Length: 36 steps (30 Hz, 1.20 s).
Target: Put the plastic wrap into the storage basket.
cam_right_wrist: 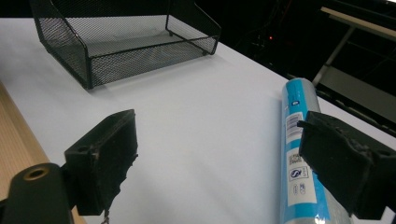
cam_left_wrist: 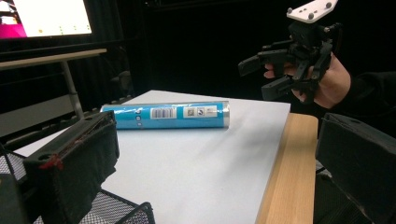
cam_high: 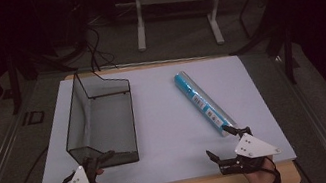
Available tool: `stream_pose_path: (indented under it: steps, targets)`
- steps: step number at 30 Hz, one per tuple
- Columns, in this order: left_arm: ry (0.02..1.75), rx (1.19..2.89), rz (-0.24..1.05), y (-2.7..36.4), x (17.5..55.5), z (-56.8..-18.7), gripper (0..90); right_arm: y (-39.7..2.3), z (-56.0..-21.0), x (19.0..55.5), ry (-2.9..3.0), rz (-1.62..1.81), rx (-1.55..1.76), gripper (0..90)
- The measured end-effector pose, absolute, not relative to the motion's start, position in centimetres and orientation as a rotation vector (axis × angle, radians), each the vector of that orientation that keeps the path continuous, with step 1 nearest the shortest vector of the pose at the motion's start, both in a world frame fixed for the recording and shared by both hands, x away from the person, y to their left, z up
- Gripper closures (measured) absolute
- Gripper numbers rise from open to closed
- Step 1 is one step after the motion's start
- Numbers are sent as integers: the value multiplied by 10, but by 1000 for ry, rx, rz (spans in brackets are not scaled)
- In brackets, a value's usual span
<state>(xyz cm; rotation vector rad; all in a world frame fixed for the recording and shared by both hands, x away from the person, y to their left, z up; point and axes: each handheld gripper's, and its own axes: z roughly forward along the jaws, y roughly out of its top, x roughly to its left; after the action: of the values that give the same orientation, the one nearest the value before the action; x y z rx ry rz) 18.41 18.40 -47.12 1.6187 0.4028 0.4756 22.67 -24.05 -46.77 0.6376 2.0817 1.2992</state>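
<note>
Tube is lying flat on the white sheet, right of the mesh tray, its near end just beside the right gripper. Both sets of jaws are spread wide with nothing in them, so I'd bring the right one squarely across the tube's near end before squeezing, since a round tube probably rolls if nudged; left gripper waits by the tray's near corner.

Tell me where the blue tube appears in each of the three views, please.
High view: blue tube lies diagonally, right of centre.
Left gripper view: it lies level at mid-left.
Right gripper view: it runs along the right side.
Shared landmark: the black mesh tray.
</note>
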Motion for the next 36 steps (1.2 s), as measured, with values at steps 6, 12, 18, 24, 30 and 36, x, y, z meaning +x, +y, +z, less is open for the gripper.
stream_pose_path:
  steps: [6,12,18,24,30,36]
  targets:
    - [398,1621,485,183,183,-471,2,-241,-469,230,2095,1285,593,140]
    - [396,1627,484,183,183,-471,1,-241,-466,229,2105,1299,580,181]
    - [393,1623,490,183,183,-470,2,-235,-460,223,2132,1282,622,131]
    - [400,1617,493,183,182,-471,2,-228,-448,218,2155,1279,616,124]
    - [396,1626,496,182,180,-471,1,-225,-428,223,2147,1297,592,117]
    - [396,1626,500,182,181,-471,2,-226,-412,235,2121,1259,580,115]
